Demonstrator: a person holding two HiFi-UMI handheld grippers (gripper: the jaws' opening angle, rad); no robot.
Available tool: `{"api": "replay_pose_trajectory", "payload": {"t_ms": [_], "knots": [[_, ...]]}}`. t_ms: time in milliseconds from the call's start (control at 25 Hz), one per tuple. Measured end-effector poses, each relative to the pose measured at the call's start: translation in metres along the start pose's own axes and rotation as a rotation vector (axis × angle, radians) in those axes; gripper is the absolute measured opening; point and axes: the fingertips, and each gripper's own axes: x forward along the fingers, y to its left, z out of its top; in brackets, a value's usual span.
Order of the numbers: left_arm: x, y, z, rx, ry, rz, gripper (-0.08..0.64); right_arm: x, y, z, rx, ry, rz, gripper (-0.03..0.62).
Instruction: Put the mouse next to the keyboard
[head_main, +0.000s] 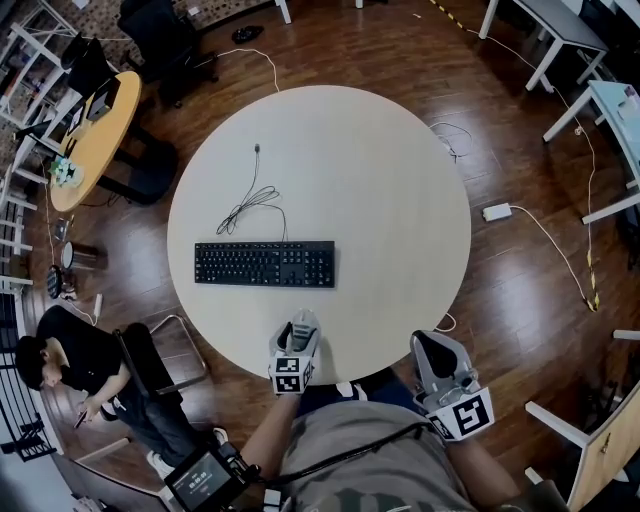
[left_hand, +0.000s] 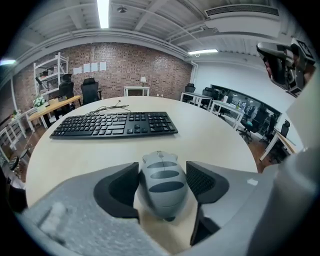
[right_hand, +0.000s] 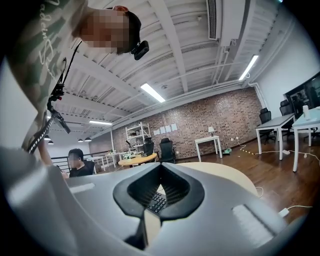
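A grey mouse (left_hand: 162, 182) sits between the dark pads of my left gripper (left_hand: 161, 184), which is shut on its sides. In the head view this left gripper (head_main: 302, 325) is over the near edge of the round white table (head_main: 400, 200), and the mouse is hidden in its jaws. Whether the mouse touches the tabletop, I cannot tell. The black keyboard (head_main: 265, 264) lies flat a short way beyond, also as keyboard (left_hand: 115, 124). My right gripper (head_main: 434, 348) hangs off the table at the right, shut on nothing, its pads (right_hand: 176, 199) meeting.
The keyboard's black cable (head_main: 252, 200) coils on the table behind it. A seated person (head_main: 90, 370) is at the lower left beside a chair (head_main: 165, 355). A wooden table (head_main: 95, 135), white desks (head_main: 560, 30) and floor cords (head_main: 540, 225) ring the room.
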Motion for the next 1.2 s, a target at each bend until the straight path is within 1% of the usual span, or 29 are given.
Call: {"api": "replay_pose_trajectory", "payload": {"t_ms": [200, 280, 520, 720, 1200], "knots": [[0.014, -0.022, 0.012, 0.050, 0.006, -0.043, 0.311, -0.007, -0.014, 0.008, 0.000, -0.020, -0.036, 0.005], [0.018, -0.028, 0.014, 0.052, 0.012, -0.047, 0.311, -0.010, -0.018, 0.008, 0.007, -0.025, -0.046, 0.005], [0.027, -0.040, 0.020, 0.036, 0.010, -0.041, 0.311, -0.013, -0.021, 0.005, 0.017, -0.037, -0.032, 0.005], [0.037, -0.057, 0.027, 0.060, 0.016, -0.081, 0.313, -0.013, -0.029, 0.009, 0.018, -0.046, -0.048, 0.005], [0.064, -0.087, 0.049, 0.101, 0.024, -0.135, 0.316, -0.020, -0.048, 0.006, 0.023, -0.049, -0.087, 0.005]]}}
